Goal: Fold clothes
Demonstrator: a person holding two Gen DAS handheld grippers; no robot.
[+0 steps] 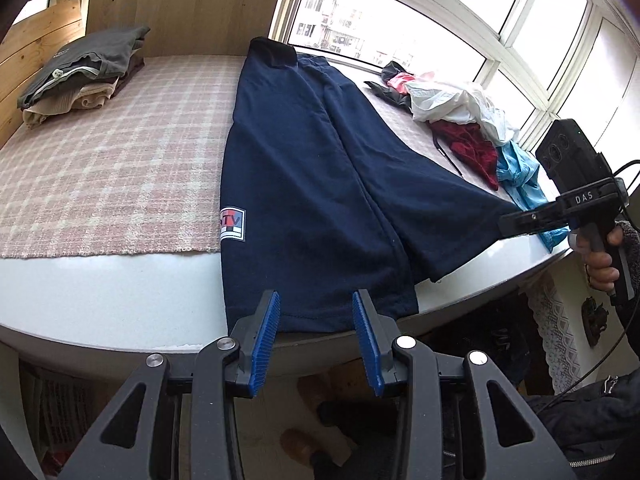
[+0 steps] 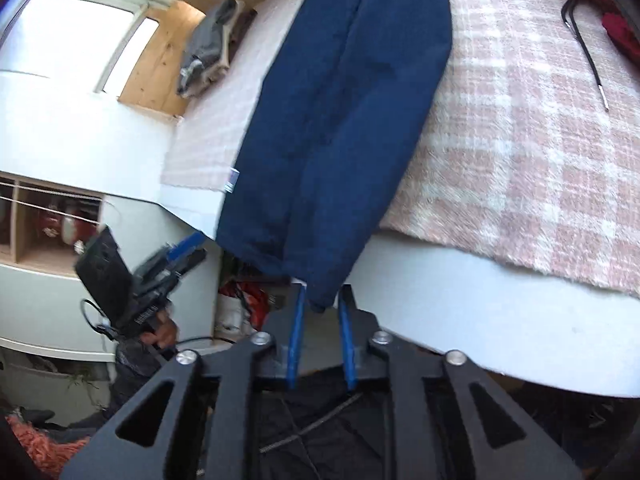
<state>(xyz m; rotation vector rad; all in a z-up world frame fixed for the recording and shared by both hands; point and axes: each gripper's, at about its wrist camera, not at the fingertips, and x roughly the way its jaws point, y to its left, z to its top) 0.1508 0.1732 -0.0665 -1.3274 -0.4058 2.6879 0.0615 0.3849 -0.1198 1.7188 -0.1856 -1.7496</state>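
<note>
Navy blue trousers lie stretched out on the pink plaid blanket, leg hems hanging at the white table edge. My left gripper is open, its blue pads either side of the left leg hem, not closed on it. My right gripper is open around the corner of the other leg hem; the trousers run away from it. The right gripper also shows in the left wrist view at the right leg's hem. The left gripper shows blurred in the right wrist view.
A stack of folded clothes sits at the far left corner by the wooden wall. A pile of unfolded clothes lies at the right by the window. A black drawstring lies on the blanket. Shelves stand below the table.
</note>
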